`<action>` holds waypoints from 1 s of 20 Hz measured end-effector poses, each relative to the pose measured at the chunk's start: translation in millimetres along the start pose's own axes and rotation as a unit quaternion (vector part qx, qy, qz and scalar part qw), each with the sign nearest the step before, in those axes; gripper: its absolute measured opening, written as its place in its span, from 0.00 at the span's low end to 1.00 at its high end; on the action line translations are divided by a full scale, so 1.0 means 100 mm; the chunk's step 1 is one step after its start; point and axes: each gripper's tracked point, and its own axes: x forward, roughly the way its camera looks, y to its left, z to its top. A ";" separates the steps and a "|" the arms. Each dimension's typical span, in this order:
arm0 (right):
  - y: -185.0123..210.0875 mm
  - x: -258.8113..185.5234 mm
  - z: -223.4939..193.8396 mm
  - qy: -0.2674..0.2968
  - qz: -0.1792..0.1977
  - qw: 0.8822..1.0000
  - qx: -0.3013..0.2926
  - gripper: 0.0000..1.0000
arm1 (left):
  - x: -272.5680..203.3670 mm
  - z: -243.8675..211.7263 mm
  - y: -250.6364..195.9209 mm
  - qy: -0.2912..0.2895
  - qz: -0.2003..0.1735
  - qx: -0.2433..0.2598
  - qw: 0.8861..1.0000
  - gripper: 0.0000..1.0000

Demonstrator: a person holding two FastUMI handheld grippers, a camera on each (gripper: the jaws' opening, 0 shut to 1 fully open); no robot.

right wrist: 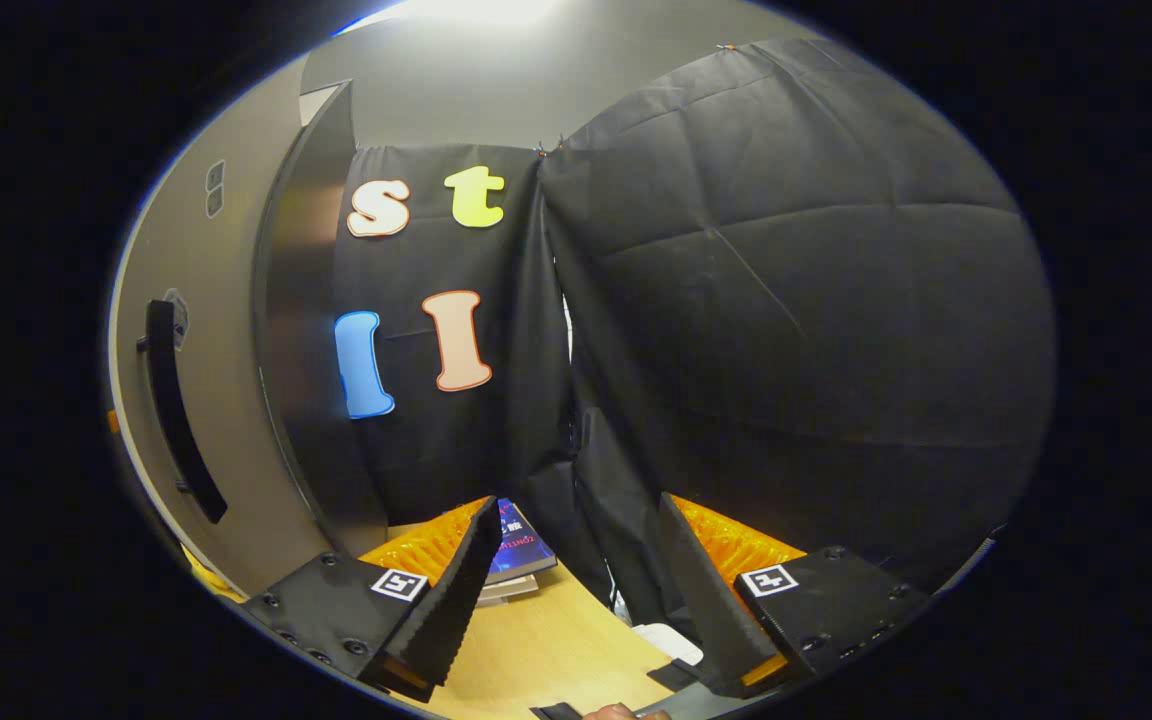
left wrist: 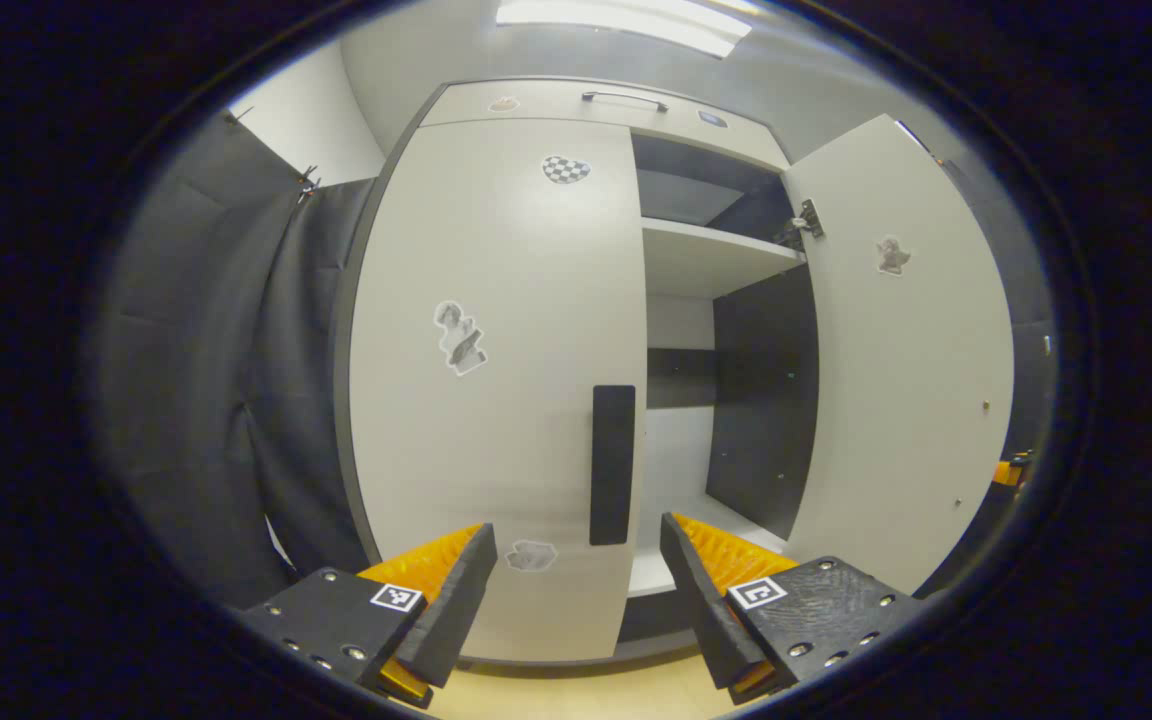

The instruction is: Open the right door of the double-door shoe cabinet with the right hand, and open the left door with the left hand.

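Observation:
In the left gripper view the pale shoe cabinet stands straight ahead. Its left door is closed and carries a dark vertical handle at its right edge. The right door is swung wide open, baring shelves and a dark interior. My left gripper is open, a short way in front of the handle, touching nothing. In the right gripper view the opened right door with its dark handle lies at the far left. My right gripper is open and holds nothing, facing the black cloth.
Black cloth hangs left of the cabinet. A top panel with a handle sits above the doors. Books lie on the wooden surface below the right gripper, beside a small white object.

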 end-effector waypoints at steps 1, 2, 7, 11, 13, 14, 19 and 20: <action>0.00 0.08 0.02 -0.002 0.004 1.000 0.002 0.98 | 0.06 0.02 -0.01 -0.001 0.002 0.003 1.000 0.95; -0.01 0.15 0.02 -0.003 0.009 1.000 0.001 0.98 | 0.12 0.05 -0.01 -0.003 0.008 0.005 1.000 0.94; -0.14 0.53 0.09 -0.010 0.010 0.999 -0.033 0.98 | 0.42 0.12 -0.03 -0.004 0.043 0.000 0.999 0.94; -0.11 0.88 0.16 -0.020 0.029 0.998 -0.042 0.98 | 0.60 0.12 -0.10 -0.009 0.052 -0.025 0.998 0.71; -0.06 1.04 0.16 -0.021 0.042 0.998 -0.044 0.98 | 0.65 0.09 -0.10 -0.005 0.060 -0.033 0.998 0.64; -0.03 1.13 0.15 -0.021 0.047 0.998 -0.045 0.98 | 0.68 0.11 -0.13 -0.010 0.057 -0.038 0.998 0.65; 0.14 1.46 0.07 -0.016 0.072 0.996 -0.043 0.98 | 0.75 0.15 -0.11 -0.015 0.077 -0.035 0.996 0.38; 0.19 1.50 0.04 -0.012 0.078 0.996 -0.042 0.98 | 0.76 0.14 -0.12 -0.011 0.080 -0.029 0.996 0.31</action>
